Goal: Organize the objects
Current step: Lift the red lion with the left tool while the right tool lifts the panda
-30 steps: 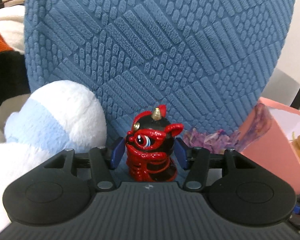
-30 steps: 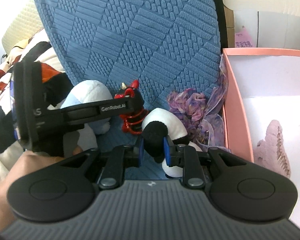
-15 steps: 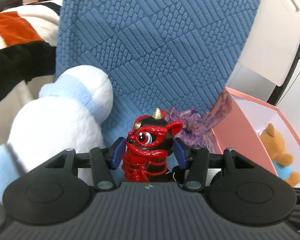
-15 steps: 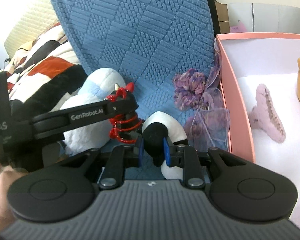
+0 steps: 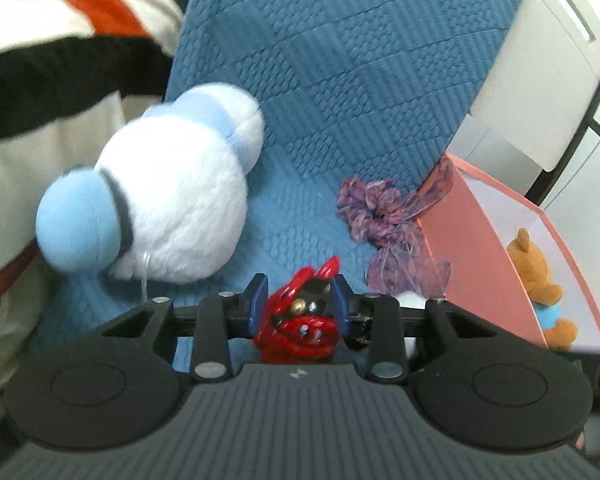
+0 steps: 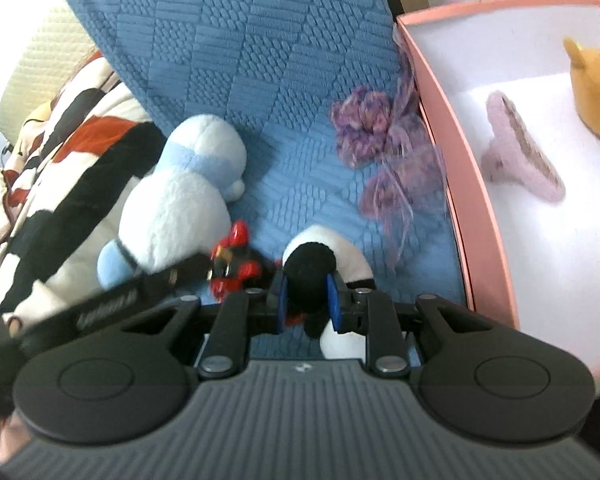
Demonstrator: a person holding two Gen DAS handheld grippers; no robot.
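A red and black horned figurine (image 5: 300,328) sits tipped toward the camera between the blue pads of my left gripper (image 5: 299,296). The jaws are closing and the pads press on its sides. It also shows as the figurine (image 6: 236,268) in the right wrist view, just left of my right gripper (image 6: 307,292). That gripper is shut on the black part of a black-and-white plush (image 6: 308,276), whose white body bulges out on the right. Both toys hang just above the blue quilted cushion (image 5: 340,80).
A pink box (image 6: 456,152) stands on the right, holding an orange teddy bear (image 5: 536,280) and a pink hair claw (image 6: 520,160). A purple scrunchie with ribbon (image 5: 384,216) lies against its wall. A white and light-blue plush (image 5: 172,200) and a striped blanket (image 5: 60,60) lie on the left.
The left gripper's jaws have narrowed onto the figurine, which has tipped over toward the camera. Both views have swung right, showing more of the pink box. The right grip is unchanged.
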